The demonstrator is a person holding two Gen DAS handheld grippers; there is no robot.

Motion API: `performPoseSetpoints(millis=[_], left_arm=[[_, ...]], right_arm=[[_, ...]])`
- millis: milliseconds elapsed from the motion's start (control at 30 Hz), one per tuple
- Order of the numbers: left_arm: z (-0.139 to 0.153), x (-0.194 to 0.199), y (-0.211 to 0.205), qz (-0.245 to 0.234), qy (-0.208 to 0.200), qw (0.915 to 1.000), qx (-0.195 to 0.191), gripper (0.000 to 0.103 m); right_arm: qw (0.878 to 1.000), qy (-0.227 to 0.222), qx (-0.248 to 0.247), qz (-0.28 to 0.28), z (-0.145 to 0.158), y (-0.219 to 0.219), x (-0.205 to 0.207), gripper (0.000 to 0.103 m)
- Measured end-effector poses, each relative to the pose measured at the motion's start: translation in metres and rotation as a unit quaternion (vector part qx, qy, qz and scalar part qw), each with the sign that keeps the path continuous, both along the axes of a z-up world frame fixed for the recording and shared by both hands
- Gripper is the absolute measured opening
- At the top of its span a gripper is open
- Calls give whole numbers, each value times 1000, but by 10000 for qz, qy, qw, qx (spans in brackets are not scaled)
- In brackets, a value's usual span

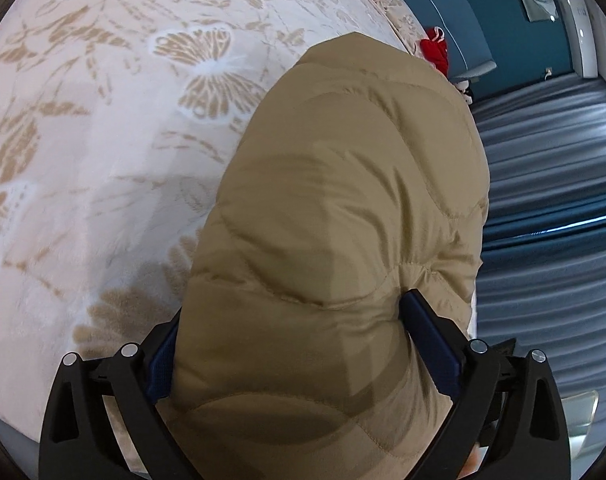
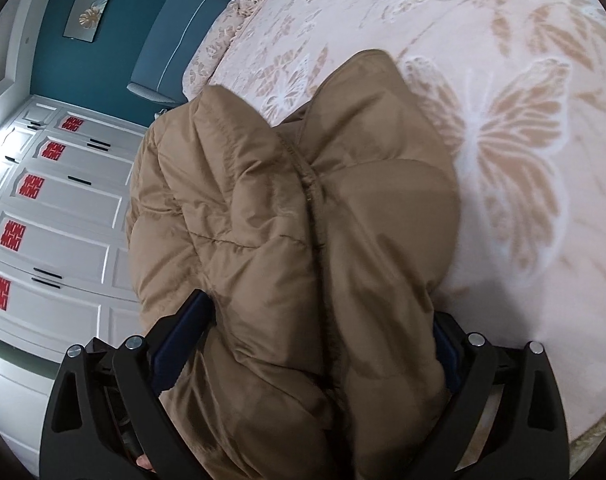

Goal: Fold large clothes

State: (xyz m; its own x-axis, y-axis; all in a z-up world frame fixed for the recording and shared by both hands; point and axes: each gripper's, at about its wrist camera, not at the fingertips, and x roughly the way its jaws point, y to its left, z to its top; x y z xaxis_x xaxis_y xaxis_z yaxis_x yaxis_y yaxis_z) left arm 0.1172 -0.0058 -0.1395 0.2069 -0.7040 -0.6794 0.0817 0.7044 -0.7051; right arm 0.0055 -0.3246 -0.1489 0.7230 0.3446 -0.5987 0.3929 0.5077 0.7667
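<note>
A tan quilted puffer jacket (image 1: 343, 180) lies bunched on a bed with a pale butterfly-patterned cover (image 1: 103, 160). My left gripper (image 1: 293, 308) is open very wide. The jacket bulges up between its blue-padded fingers (image 1: 431, 340) and fills the gap. In the right wrist view the same jacket (image 2: 263, 208) shows a seam running down its middle. It sits between the wide-open fingers (image 2: 183, 332) of my right gripper (image 2: 319, 308). The fabric touches the pads on both grippers, but neither looks clamped on it. The jacket hides the fingertips' inner faces.
The bed cover (image 2: 523, 160) spreads beyond the jacket. A blue headboard (image 2: 171, 40) and a red garment (image 1: 435, 50) are at the far end. Blue-grey pleated curtains (image 1: 551, 200) hang beside the bed on one side. White cabinet doors with red stickers (image 2: 63, 208) stand on the other.
</note>
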Motion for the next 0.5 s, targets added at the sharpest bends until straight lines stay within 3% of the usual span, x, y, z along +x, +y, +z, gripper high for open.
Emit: performPoseSetpoints(millis=[67,100,233,333,500], left_arm=[[6,-2,-5,-61,-99,9999,118,95],[8,-2,-5,-86,-130,9998,141,95],[28,-6,-13,-299,-450,9982,262,86],[47,-10,-17,-413,-780,9957,274,81],[84,-2,-24,-536,-1423,9881,217,80]], right_arm=[[9998,-73,181,100,0,2,7,75],[9995,-90,293,108,-1,2,8,71],[9983,-236,510,144,6,0,11,42],[9984,-426,369,103,23,2,6,35],[9970,-735,-84,237,59,12,21,33]])
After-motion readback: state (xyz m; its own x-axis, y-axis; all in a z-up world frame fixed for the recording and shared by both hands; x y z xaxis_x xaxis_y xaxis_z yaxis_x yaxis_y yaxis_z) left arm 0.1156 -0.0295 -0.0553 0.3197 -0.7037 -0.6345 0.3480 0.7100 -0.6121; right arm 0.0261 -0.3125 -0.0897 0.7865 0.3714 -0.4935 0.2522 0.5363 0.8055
